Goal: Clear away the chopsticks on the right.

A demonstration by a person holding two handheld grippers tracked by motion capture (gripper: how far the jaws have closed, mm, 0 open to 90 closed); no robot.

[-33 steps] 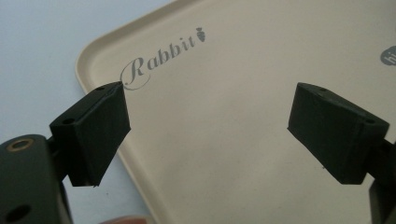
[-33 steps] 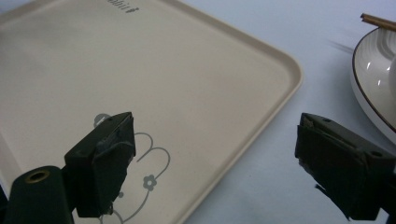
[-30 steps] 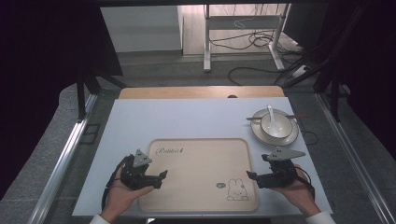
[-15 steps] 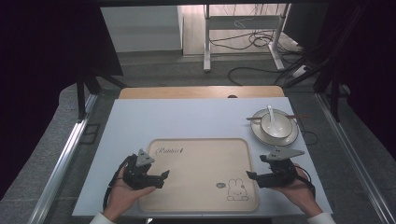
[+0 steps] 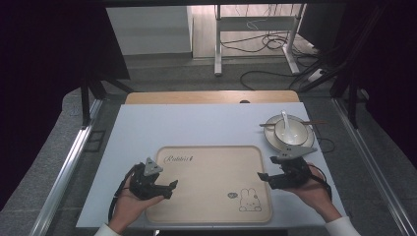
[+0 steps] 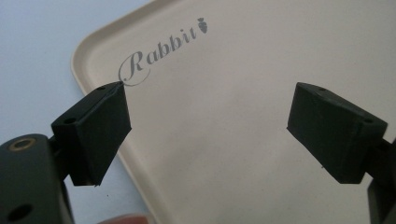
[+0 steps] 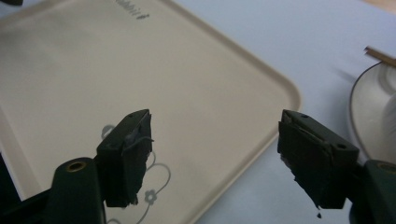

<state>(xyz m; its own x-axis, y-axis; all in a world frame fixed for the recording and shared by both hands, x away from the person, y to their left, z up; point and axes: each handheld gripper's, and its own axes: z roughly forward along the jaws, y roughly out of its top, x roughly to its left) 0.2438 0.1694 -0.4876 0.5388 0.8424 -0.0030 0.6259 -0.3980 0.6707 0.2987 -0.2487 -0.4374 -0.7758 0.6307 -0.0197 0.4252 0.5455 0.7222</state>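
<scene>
A beige tray (image 5: 211,167) printed with "Rabbit" and a bunny drawing lies empty at the table's front middle. My left gripper (image 5: 171,187), held in a hand, hovers open over the tray's left edge. In the left gripper view its fingertips (image 6: 100,126) straddle the tray (image 6: 243,70) rim near the lettering, and nothing is between them. My right gripper (image 5: 261,177) stands open at the tray's right edge. In the right gripper view the gripper (image 7: 219,144) frames the tray (image 7: 116,70) corner by the bunny print, empty.
A white plate (image 5: 275,135) at the right back holds a bowl (image 5: 290,132) with a spoon (image 5: 284,118), and chopsticks (image 5: 314,123) lie across it. The plate (image 7: 369,112) edge also shows in the right gripper view. A wooden board (image 5: 211,97) borders the pale table (image 5: 196,123) at its far side.
</scene>
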